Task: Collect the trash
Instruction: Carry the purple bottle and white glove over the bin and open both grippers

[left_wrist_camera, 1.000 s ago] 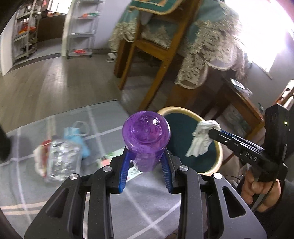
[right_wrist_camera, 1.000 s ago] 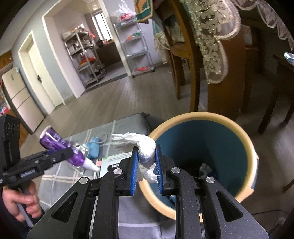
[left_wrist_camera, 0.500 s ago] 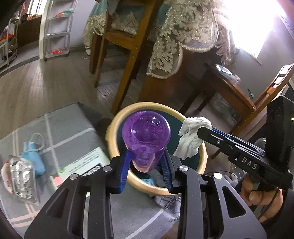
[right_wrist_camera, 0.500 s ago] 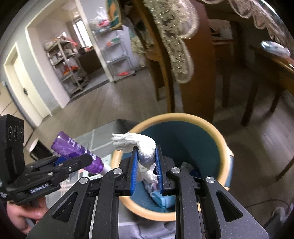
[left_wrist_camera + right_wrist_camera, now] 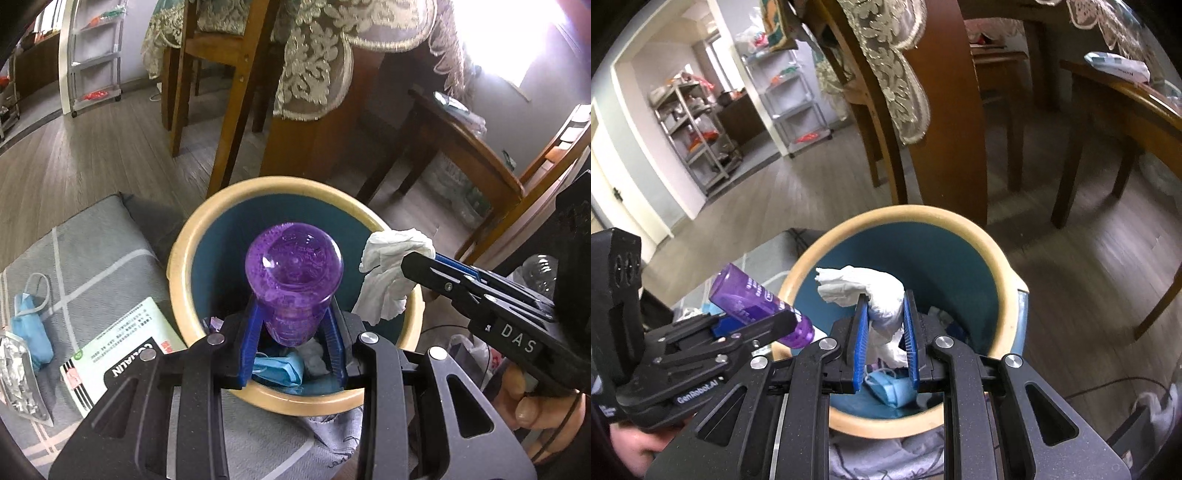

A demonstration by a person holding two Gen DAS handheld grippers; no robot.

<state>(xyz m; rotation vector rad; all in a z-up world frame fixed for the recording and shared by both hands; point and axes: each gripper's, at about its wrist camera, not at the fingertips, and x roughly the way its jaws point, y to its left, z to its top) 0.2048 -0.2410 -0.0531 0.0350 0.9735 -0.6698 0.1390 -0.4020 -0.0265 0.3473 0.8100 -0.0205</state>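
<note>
My left gripper is shut on a purple plastic bottle and holds it over the open teal bin with a tan rim. My right gripper is shut on a crumpled white tissue and holds it over the same bin. The tissue also shows in the left wrist view, at the bin's right rim. The bottle shows in the right wrist view, at the bin's left rim. A blue mask and other trash lie at the bin's bottom.
On the grey mat left of the bin lie a white-green booklet, a blue mask and a crushed clear plastic piece. Wooden chair legs and a table with a lace cloth stand behind the bin.
Both grippers have moved with their loads from beside the bin to above its opening. The mat trash has slid to the left of the left wrist view.
</note>
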